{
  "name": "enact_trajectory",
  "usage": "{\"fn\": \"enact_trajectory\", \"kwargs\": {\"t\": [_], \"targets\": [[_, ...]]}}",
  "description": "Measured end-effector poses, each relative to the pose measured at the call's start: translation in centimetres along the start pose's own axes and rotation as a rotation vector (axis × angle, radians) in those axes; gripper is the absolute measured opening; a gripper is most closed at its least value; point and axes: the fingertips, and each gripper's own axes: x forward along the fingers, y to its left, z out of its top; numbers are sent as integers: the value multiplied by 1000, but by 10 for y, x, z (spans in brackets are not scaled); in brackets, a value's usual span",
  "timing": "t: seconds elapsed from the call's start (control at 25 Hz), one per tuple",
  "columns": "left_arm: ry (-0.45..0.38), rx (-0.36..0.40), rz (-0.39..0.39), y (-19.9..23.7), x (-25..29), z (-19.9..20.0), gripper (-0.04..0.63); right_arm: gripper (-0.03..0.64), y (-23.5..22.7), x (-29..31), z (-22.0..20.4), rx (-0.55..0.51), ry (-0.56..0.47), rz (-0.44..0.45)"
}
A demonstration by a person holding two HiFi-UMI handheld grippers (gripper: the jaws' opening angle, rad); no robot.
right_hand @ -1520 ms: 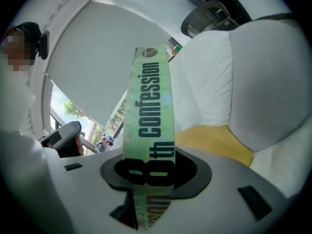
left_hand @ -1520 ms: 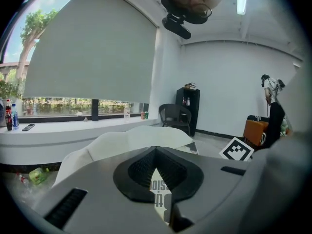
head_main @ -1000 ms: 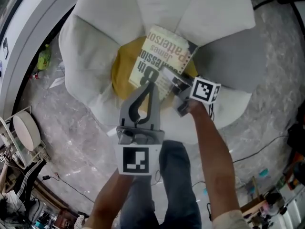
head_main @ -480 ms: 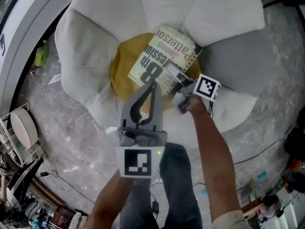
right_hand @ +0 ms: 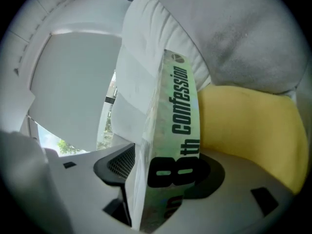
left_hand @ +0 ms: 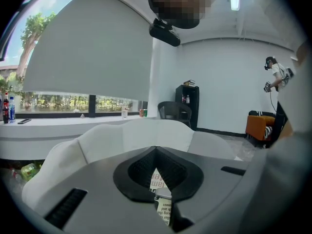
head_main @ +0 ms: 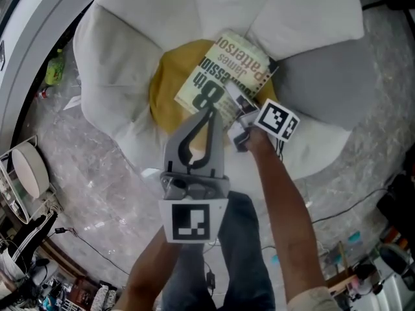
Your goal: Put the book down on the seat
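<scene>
1. While lying on the yellow seat [head_main: 163, 99], points the book [head_main: 224, 76] lengthwise, near-left to far-right.
2. Straddles its near end with right gripper [head_main: 238, 114], jaws just opening, spread.
3. Holds left gripper [head_main: 210, 111] pressed together, empty.
4. Shows white cushions [head_main: 123, 50], grey marbled floor [head_main: 97, 193].

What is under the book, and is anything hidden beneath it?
The book rests over the yellow seat cushion, its far end reaching the white padding. The middle of the cushion is covered by the book, so nothing there can be checked.
</scene>
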Motion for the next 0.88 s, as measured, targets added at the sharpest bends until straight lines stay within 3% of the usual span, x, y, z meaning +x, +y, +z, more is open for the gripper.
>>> {"fn": "enact_trajectory", "kwargs": {"t": [0.16, 0.48, 0.72, 0.88], "targets": [[-13, -3, 1, 5, 1, 5, 3, 276, -8, -10, 10, -27, -93, -73], [-19, -35, 18, 17, 2, 14, 3, 304, -14, -37, 8, -56, -137, -196], [-22, -13, 17, 22, -2, 24, 3, 304, 6, -65, 5, -96, -158, -169], [-29, 1, 11, 20, -5, 37, 3, 284, 45, -80, 4, -152, -164, -84]]}}
